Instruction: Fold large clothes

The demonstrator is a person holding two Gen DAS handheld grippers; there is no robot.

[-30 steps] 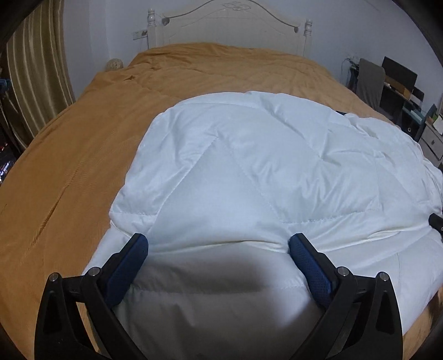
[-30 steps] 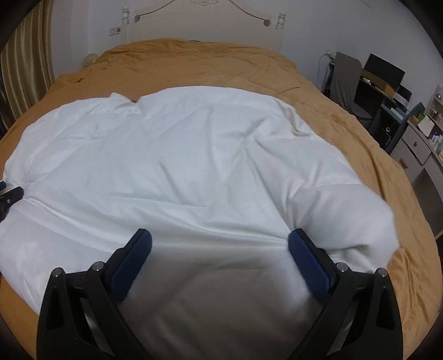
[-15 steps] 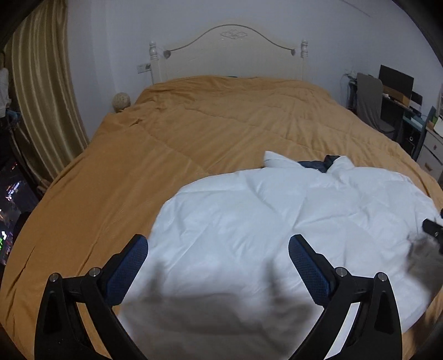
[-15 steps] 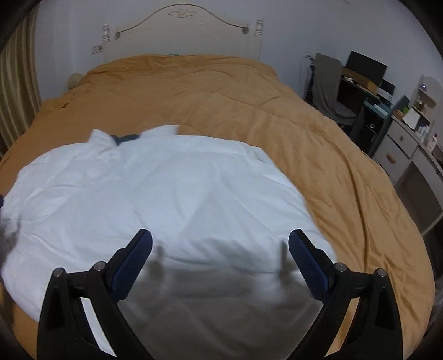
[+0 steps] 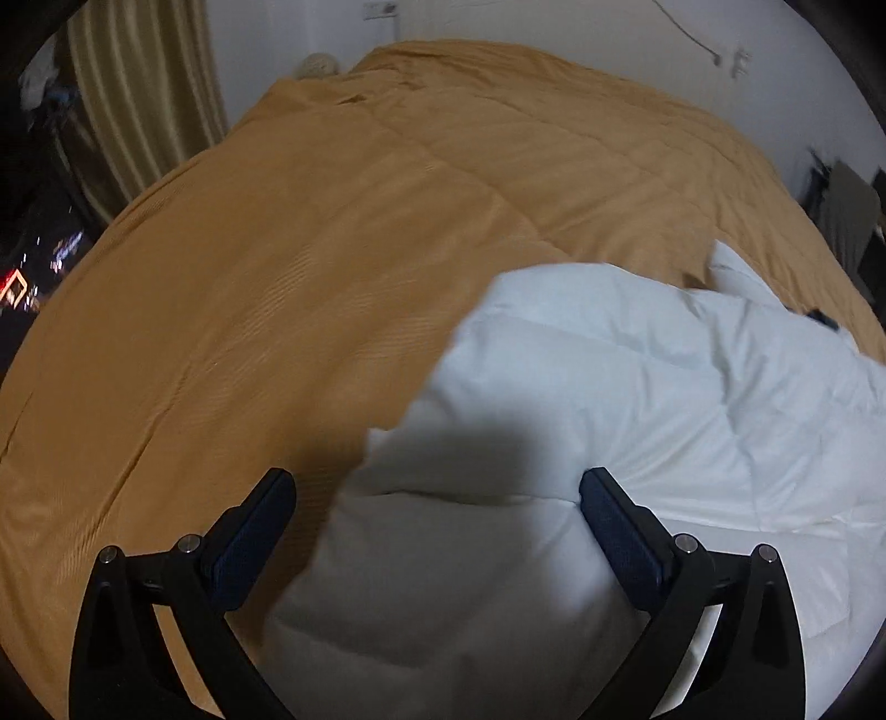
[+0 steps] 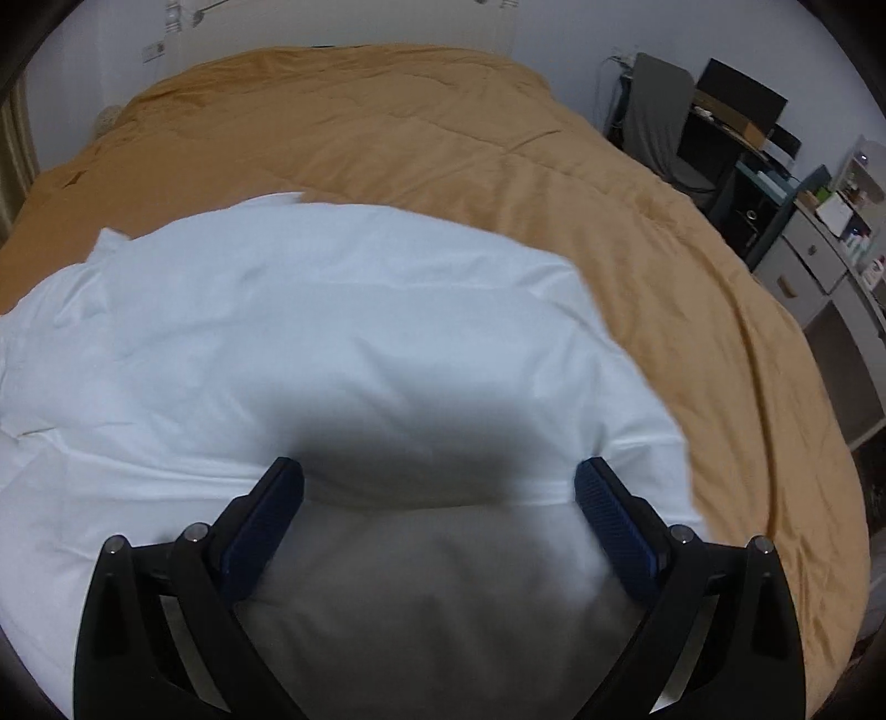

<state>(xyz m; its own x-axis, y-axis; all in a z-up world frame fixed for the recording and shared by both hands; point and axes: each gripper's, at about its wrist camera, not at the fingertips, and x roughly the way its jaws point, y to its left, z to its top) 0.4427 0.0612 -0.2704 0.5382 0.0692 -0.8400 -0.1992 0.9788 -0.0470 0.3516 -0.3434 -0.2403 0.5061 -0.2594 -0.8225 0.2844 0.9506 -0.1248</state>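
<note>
A large white quilted garment (image 5: 637, 421) lies spread on the orange bedspread (image 5: 304, 249); it also fills the right wrist view (image 6: 310, 343). My left gripper (image 5: 437, 498) is open and empty, just above the garment's near left edge, its left finger over the bedspread. My right gripper (image 6: 437, 487) is open and empty, low over the garment's near right part. A dark bit of collar (image 5: 825, 320) shows at the garment's far right in the left wrist view.
The bed's white headboard (image 6: 183, 14) stands at the far wall. A desk with a chair and monitor (image 6: 714, 111) and drawers (image 6: 814, 260) stand right of the bed. Curtains (image 5: 144, 94) hang on the left.
Both grippers have dropped lower and closer to the garment's near edge. The left wrist view has swung left, so the garment now sits to its right. Both stay open.
</note>
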